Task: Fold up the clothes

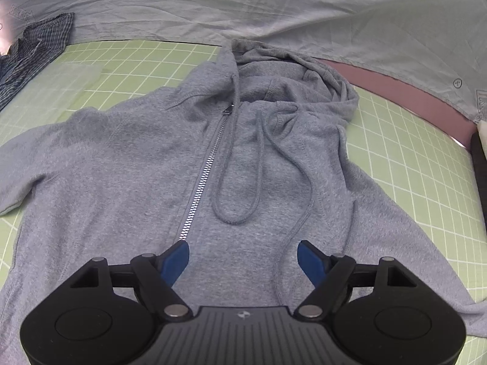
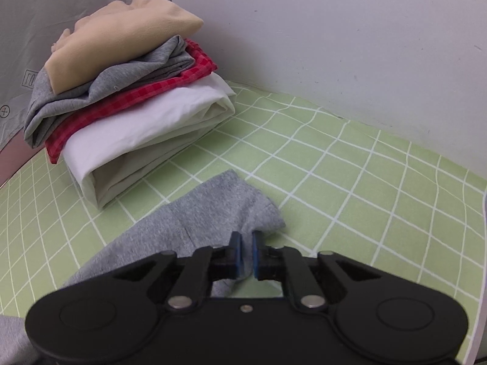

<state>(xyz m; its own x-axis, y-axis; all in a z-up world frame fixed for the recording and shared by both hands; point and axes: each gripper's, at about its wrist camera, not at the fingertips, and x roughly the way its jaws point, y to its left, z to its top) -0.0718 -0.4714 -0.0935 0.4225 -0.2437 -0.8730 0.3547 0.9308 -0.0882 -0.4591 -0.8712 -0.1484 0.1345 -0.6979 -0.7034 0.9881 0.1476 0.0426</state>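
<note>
Nearest my left gripper (image 1: pixel 243 258), jaws spread wide, was the grey hoodie (image 1: pixel 137 164), lying front-up on the green grid mat (image 1: pixel 411 158), zipper (image 1: pixel 204 176) closed, drawstrings (image 1: pixel 258 164) looped over the chest. My right gripper (image 2: pixel 246 252) pinched the hoodie's sleeve cuff (image 2: pixel 231 203) between nearly shut pads. Beyond the cuff stood a stack of folded clothes (image 2: pixel 127 91). A plaid shirt (image 1: pixel 33 51) lay at the mat's far left.
</note>
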